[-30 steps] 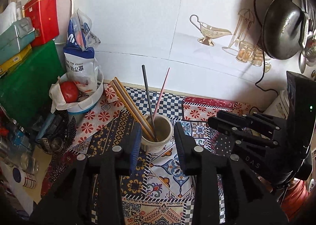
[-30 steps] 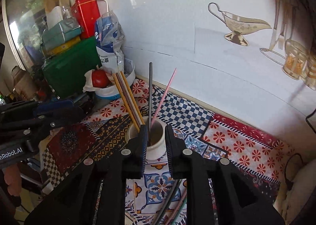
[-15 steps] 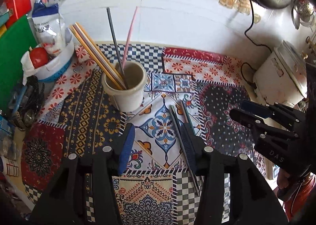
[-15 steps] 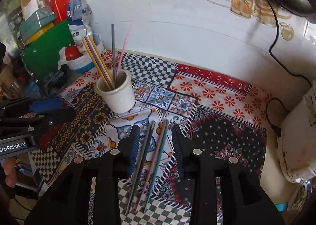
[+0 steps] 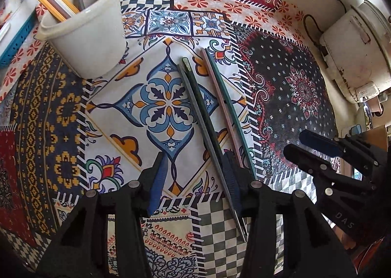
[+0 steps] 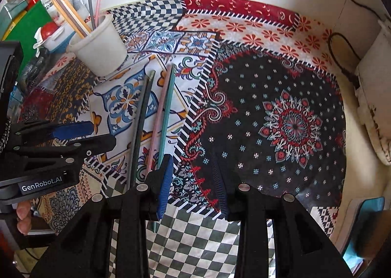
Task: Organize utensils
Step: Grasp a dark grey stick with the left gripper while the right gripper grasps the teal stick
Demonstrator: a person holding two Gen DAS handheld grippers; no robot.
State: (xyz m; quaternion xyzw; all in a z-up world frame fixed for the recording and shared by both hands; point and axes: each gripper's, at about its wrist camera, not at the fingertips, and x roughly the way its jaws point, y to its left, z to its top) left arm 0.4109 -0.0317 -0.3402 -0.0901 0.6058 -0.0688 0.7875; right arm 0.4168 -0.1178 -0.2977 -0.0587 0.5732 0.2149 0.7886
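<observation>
Several loose chopsticks lie on the patterned cloth (image 5: 61, 107): a grey and dark green pair (image 5: 200, 117), and a pink and teal pair (image 5: 223, 104) to its right. A white cup (image 5: 85, 31) at upper left holds yellow, grey and pink sticks. My left gripper (image 5: 195, 180) hangs low over the cloth, its jaws closing. The grey stick runs between them near the right finger, and neither pad touches it. My right gripper (image 6: 193, 180) is open over the dark flowered patch, nothing between its fingers. The teal stick (image 6: 167, 112) passes under its left finger.
A white appliance (image 5: 354, 58) with a black cord stands at the right edge, against the tiled wall. Left of the cup (image 6: 102, 48) sit a blue basket with a tomato (image 6: 48, 30) and a green board (image 6: 29, 24). A person's fingers (image 6: 23, 217) hold the left gripper (image 6: 105, 135).
Both grippers have dropped toward the cloth and tipped downward. The cup has slid to the upper left of both views, and the loose chopsticks now lie under the fingers. The right jaws stand wider.
</observation>
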